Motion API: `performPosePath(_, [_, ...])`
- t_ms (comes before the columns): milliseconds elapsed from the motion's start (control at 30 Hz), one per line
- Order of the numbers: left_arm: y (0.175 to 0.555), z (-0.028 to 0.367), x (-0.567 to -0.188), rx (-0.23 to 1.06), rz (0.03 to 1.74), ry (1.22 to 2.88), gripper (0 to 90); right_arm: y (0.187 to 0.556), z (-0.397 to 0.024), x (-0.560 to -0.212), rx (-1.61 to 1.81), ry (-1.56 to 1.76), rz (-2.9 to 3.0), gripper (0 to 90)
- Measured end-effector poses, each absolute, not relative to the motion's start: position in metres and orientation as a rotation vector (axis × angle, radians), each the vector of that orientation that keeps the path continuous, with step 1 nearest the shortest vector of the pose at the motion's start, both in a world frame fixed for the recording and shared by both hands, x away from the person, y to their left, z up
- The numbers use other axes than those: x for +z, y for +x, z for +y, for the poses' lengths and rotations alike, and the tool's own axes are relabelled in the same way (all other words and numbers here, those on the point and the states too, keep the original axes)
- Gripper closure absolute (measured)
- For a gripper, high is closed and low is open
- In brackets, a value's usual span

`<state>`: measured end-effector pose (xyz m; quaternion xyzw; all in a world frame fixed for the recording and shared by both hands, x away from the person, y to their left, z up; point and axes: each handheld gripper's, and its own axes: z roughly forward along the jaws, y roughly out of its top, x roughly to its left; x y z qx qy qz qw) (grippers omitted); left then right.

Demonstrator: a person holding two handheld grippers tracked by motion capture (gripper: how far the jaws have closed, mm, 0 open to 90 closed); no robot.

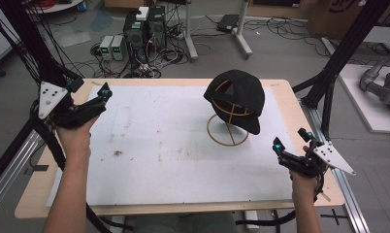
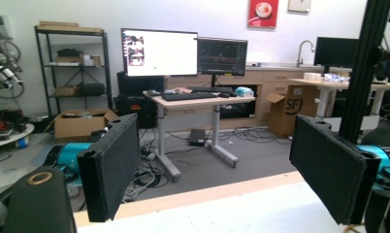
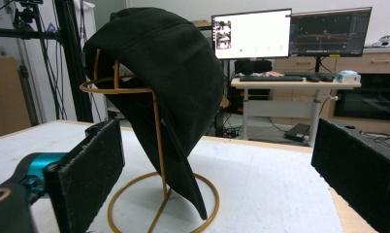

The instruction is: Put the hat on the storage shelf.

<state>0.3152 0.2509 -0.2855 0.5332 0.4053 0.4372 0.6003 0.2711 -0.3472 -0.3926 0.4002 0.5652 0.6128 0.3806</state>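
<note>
Fingers spread on both grippers, nothing held; cap [image 1: 237, 97] waits on its stand [image 1: 227, 128].

Left gripper [image 1: 105, 93] hovers over the far left corner of the table [image 1: 149, 160], its pads [image 2: 110, 165] wide apart and aimed past the edge at the room. Right gripper [image 1: 289, 141], pads [image 3: 89, 170] equally wide, sits low near the right edge and faces the cap (brim hanging down, probably just short of the wire base). Draped over the wire frame, the cap keeps its shape and offers an easy grab.
</note>
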Motion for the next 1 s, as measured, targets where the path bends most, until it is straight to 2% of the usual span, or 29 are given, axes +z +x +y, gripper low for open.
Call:
performPosePath(500, [0.291, 0.291, -0.344, 1.012, 0.951, 1.214, 17.4, 0.275, -0.346, -0.396, 1.567, 1.033, 1.447, 4.4])
performPosePath(1000, [0.286, 0.302, -0.386, 0.983, 0.984, 1.218, 16.8, 0.278, -0.348, -0.403, 1.551, 1.048, 1.449, 4.4])
